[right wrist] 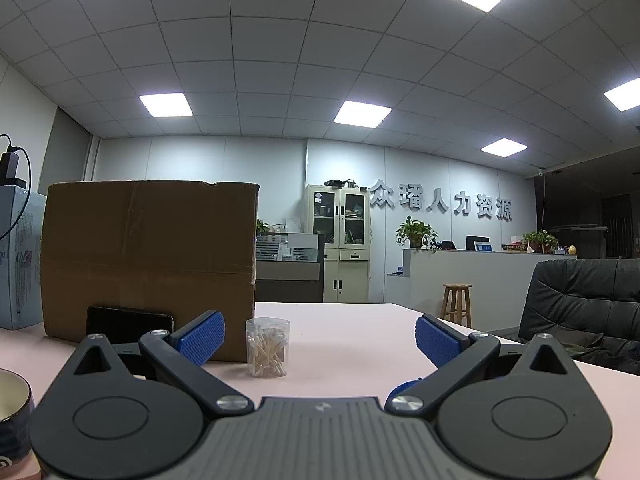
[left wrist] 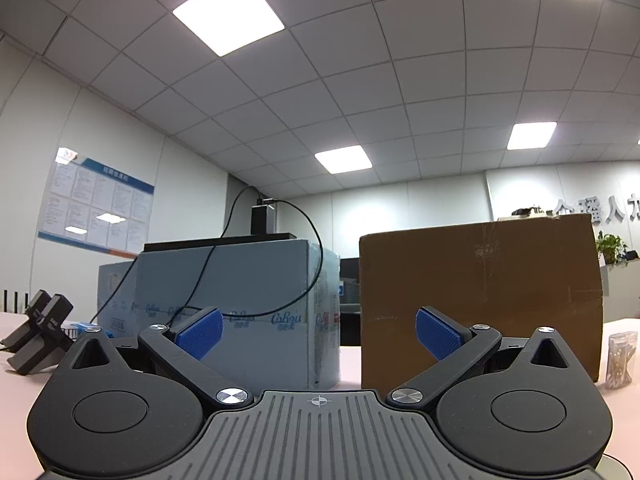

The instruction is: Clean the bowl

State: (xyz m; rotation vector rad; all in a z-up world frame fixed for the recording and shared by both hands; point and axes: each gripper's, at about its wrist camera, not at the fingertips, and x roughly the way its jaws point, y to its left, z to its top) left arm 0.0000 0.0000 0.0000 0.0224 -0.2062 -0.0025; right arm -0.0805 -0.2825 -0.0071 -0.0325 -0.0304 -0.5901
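A dark bowl [right wrist: 14, 412] with a pale inside sits on the pink table at the far left edge of the right wrist view, only partly in frame. My right gripper [right wrist: 319, 340] is open and empty, low over the table, to the right of the bowl. My left gripper [left wrist: 319, 336] is open and empty, pointing at two boxes; the bowl does not show in its view. A blue object [right wrist: 404, 389] peeks out under the right gripper's right finger; I cannot tell what it is.
A brown cardboard box [right wrist: 148, 256] [left wrist: 480, 300] and a light blue carton [left wrist: 240, 312] stand ahead on the pink table [right wrist: 352, 344]. A clear jar of cotton swabs [right wrist: 267, 347] [left wrist: 621, 360] stands beside the brown box. A black phone [right wrist: 130, 324] leans on it. Black devices [left wrist: 36, 332] lie at left. A black chair [right wrist: 584, 312] is at right.
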